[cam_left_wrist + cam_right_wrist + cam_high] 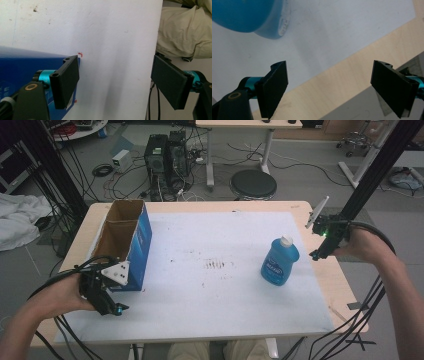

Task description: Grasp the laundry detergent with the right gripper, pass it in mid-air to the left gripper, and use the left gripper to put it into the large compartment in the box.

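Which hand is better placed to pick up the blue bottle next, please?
The right. Its tongs hover open just beside the blue bottle, which stands upright. The left tongs sit open by the blue box, across the table.

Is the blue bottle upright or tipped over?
Upright: the bottle stands on its base on the white mat, white cap on top.

White mat (200,290) covers most of wooden worktop (345,285), brown smudges (217,265) near its middle. On floor beyond far edge: two computer towers (167,157), round black stool (253,184), tangled cables (102,170). White cloth (20,217) off left edge.
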Motion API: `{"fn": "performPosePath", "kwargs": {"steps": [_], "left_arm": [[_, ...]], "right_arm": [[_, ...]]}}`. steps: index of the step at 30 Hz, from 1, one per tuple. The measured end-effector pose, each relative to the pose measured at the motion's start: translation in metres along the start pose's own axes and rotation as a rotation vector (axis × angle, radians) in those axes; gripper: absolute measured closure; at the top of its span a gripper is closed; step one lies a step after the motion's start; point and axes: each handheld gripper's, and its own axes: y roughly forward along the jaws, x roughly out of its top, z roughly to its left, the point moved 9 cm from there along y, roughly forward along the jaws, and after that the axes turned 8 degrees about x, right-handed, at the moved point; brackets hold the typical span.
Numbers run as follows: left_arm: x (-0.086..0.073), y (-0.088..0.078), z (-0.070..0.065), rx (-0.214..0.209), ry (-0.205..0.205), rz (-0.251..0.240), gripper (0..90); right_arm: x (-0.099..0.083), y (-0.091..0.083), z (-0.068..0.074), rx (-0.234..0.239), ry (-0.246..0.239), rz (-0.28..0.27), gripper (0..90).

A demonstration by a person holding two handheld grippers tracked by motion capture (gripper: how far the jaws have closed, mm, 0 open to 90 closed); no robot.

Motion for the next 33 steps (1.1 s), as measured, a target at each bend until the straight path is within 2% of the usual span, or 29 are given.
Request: {"fn": "performPosePath", "kwargs": {"steps": [2, 3, 4, 7, 13, 24, 27, 30, 33], "left_arm": [[0.0, 0.001, -0.001, -0.003, 0.002, 0.0, 22.9], [0.0, 0.001, -0.001, -0.003, 0.002, 0.0, 22.9], [0.001, 0.001, -0.001, -0.003, 0.0, -0.001, 22.9], [0.002, 0.0, -0.002, -0.002, 0.004, -0.004, 22.9], [0.001, 0.001, -0.003, -0.005, 0.002, -0.004, 22.9], [-0.001, 0.003, -0.004, -0.003, -0.011, -0.01, 22.9], [-0.002, 0.003, -0.004, -0.004, -0.014, -0.011, 22.9], [-0.003, 0.003, -0.003, -0.003, -0.011, -0.01, 22.9], [-0.003, 0.004, -0.004, 0.002, -0.014, -0.013, 22.9]], "right_arm": [[-0.001, 0.004, 0.009, 0.025, 0.013, -0.041, 13.5], [-0.001, 0.004, 0.009, 0.025, 0.013, -0.041, 13.5], [-0.001, 0.008, 0.017, 0.03, 0.028, -0.063, 13.5], [-0.001, 0.015, 0.027, 0.037, 0.043, -0.082, 13.5], [0.007, 0.024, 0.043, 0.071, 0.095, -0.205, 13.5], [0.02, 0.043, 0.058, 0.082, 0.169, -0.325, 13.5], [0.023, 0.046, 0.061, 0.081, 0.175, -0.363, 13.5], [0.025, 0.049, 0.062, 0.074, 0.175, -0.376, 13.5], [0.027, 0.055, 0.065, 0.069, 0.193, -0.409, 13.5]]}}
